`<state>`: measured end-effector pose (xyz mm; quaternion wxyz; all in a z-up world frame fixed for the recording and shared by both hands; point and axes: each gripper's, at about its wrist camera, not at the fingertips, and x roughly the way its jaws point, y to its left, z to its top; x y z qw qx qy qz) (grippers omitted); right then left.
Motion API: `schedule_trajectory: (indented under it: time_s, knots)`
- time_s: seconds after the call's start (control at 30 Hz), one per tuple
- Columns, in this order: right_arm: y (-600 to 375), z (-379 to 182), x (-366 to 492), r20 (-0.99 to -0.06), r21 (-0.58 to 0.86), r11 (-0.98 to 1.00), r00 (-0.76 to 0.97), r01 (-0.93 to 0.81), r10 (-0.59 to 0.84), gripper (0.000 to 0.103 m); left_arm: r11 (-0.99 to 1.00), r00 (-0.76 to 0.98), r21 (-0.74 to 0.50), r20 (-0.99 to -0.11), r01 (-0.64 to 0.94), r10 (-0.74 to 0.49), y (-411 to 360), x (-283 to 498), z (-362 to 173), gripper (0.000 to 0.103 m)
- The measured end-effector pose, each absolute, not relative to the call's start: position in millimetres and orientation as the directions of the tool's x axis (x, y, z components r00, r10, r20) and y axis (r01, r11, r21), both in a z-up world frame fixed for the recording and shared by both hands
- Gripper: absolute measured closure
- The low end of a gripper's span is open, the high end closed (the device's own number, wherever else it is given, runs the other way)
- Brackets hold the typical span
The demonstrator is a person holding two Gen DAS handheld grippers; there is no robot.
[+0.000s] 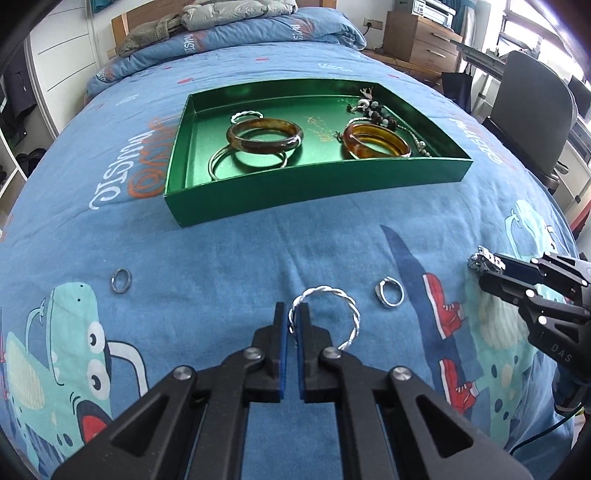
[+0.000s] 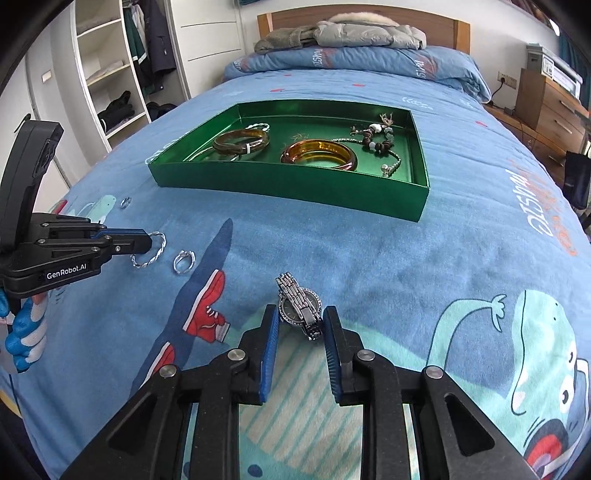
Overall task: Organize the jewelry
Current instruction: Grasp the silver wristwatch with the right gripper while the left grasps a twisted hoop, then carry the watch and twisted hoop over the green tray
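Note:
My left gripper [image 1: 293, 312] is shut on a twisted silver bracelet [image 1: 351, 306] that lies on the blue bedspread; its rim is pinched between the blue pads. From the right wrist view the same gripper [image 2: 149, 242] holds the bracelet [image 2: 155, 254] low over the bed. My right gripper [image 2: 301, 314] is shut on a silver watch [image 2: 299, 299], which stands on edge between the pads. A green tray [image 1: 295, 199] farther back holds amber bangles [image 1: 264, 134], a silver bangle and a beaded bracelet [image 1: 373, 109]. A dark ring [image 1: 121, 280] and a silver ring [image 1: 388, 292] lie loose on the bedspread.
Folded quilt and jackets [image 2: 343, 33] are piled at the head of the bed. An open wardrobe [image 2: 110, 74] stands to the left, a wooden drawer unit [image 2: 546, 103] and a dark chair [image 1: 532, 122] to the right. A hand in a blue glove [image 2: 26, 339] grips the left handle.

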<state>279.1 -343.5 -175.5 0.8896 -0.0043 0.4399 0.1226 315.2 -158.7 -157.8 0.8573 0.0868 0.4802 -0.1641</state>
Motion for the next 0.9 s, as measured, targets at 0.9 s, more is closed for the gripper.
schedule_trajectory:
  time_s: [0.9]
  knots:
    - [-322, -106, 197, -0.719, 0.045, 0.980, 0.674, -0.195, 0.168, 0.079, 0.927, 0.683, 0.100, -0.705, 0.363, -0.191, -135, 217, -62, 0.100]
